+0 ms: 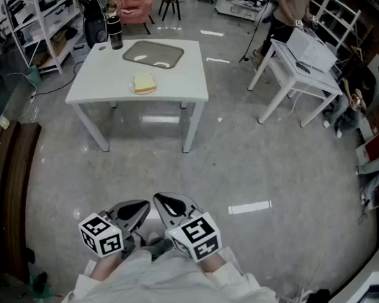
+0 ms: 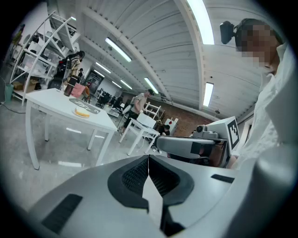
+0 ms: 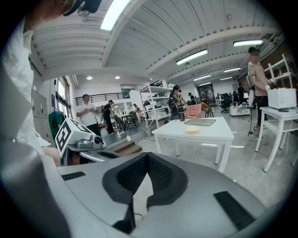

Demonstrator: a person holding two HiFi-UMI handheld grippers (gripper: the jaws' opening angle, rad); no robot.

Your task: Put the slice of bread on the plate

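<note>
Two grippers hang low, side by side, close in front of the person's white sleeves, with the marker cubes nearest the body and the jaws pointing away from it. The left gripper has its jaws drawn together so that the tips meet, and nothing sits between the ribbed black pads. The right gripper, just beside it, is closed in the same way and is empty too, its tips touching in its own view. Ahead of both claws lies a broad stretch of glossy grey floor, and beyond that, well apart from them, stands a white table. The slice of bread lies near the table edge that faces the grippers, roughly straight ahead of the gap between the two. It seems to rest on a small pale plate, though from here only a thin rim shows. Farther from the claws than the bread, a flat grey tray lies on the same table, and a dark tumbler stands at the far corner, to the left of the tray. Off to the right of the right gripper and equally far away is a second white table, with a person standing at its far side.
</note>
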